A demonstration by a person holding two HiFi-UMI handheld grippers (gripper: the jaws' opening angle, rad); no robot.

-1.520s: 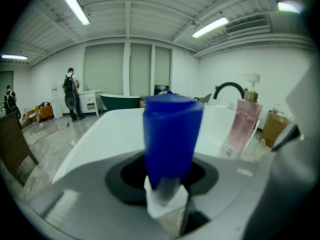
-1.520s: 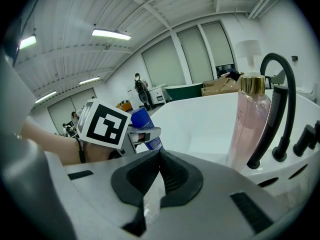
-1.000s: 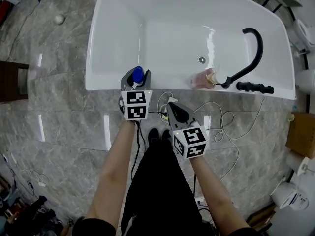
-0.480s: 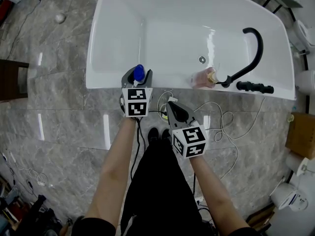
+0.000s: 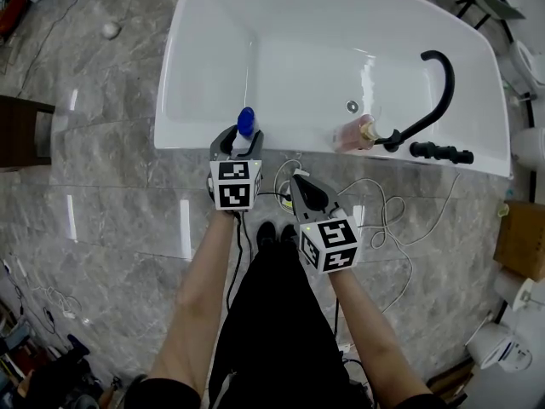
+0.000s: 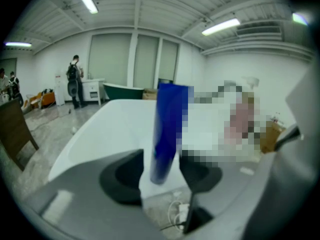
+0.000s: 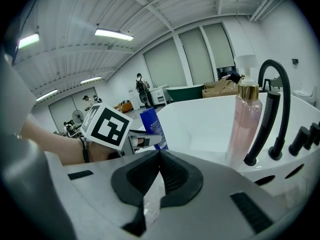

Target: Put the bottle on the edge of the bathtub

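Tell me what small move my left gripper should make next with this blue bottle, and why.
Probably draw the left gripper straight back toward you. Its jaws have just been opening and now stand apart either side of the blue bottle, which seems to stand upright on the bathtub's near rim, so the placing looks done; a straight pull avoids tipping it.

White bathtub rim [image 5: 187, 141], blue bottle [image 5: 245, 126] and pink bottle [image 5: 353, 132] standing on it

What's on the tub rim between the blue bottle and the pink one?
Nothing: in the head view that stretch of rim between the blue bottle and pink bottle is bare.
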